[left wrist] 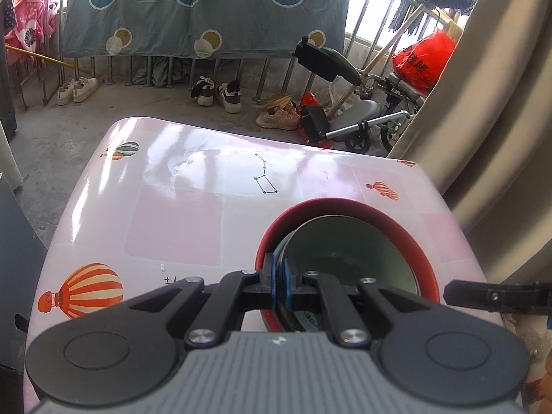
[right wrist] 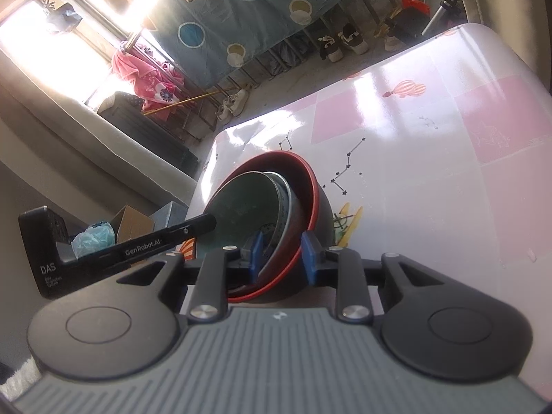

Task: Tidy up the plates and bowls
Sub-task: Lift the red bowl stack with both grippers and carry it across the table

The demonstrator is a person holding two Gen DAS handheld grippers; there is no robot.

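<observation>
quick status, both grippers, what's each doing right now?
Left gripper: shut on the rim of the green bowl, which sits tilted inside the red bowl.
Right gripper: jaws straddle the red bowl's rim; contact unclear.

A lived-in home, at an enclosed balcony: a dotted bedsheet (left wrist: 207,13) and pink clothes (left wrist: 31,17) hang over a metal railing (left wrist: 372,10), pairs of shoes (left wrist: 217,93) line the concrete floor, and a balloon-patterned pink tablecloth (left wrist: 179,214) covers the table.

One red bowl (left wrist: 419,252); two green dishes (left wrist: 355,241) nested inside it; one table (left wrist: 179,214); two grippers (left wrist: 279,277).
</observation>
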